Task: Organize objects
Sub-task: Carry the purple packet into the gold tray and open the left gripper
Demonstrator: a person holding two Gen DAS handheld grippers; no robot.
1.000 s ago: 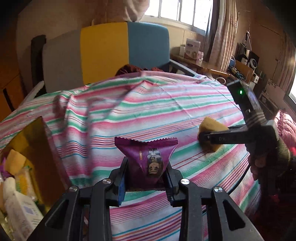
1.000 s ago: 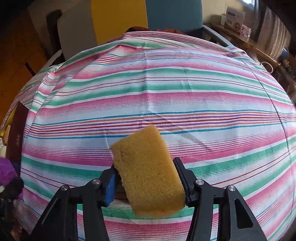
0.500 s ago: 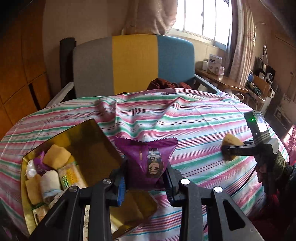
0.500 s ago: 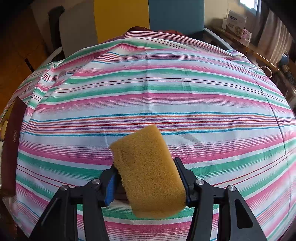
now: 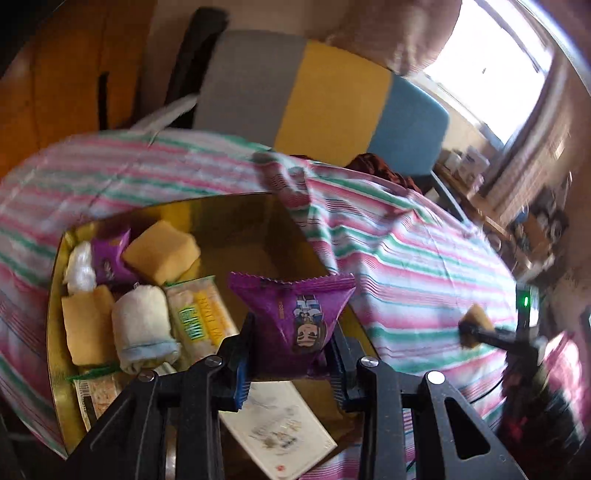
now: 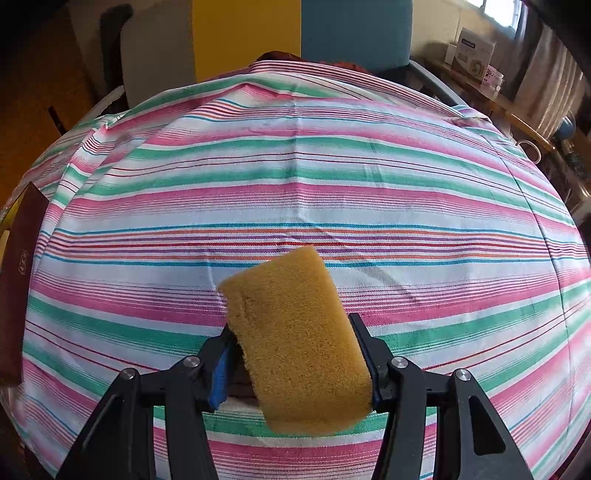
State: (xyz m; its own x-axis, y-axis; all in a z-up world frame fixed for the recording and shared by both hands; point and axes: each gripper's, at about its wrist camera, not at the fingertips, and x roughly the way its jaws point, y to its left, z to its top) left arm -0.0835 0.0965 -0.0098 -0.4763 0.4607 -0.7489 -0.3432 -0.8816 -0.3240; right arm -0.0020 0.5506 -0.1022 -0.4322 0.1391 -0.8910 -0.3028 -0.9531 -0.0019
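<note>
Sponges (image 5: 161, 250), snack packets (image 5: 201, 321) in box (image 5: 55, 273)

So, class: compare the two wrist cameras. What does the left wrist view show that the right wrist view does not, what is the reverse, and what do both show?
Only the left wrist view shows the left gripper clamping a purple snack packet, and the inside of the gold box, which holds sponges, a rolled towel and other packets.

Only the right wrist view shows the yellow sponge close up, its whole face visible in the right gripper.

Both show the striped tablecloth, the chair, that sponge and the box.
</note>
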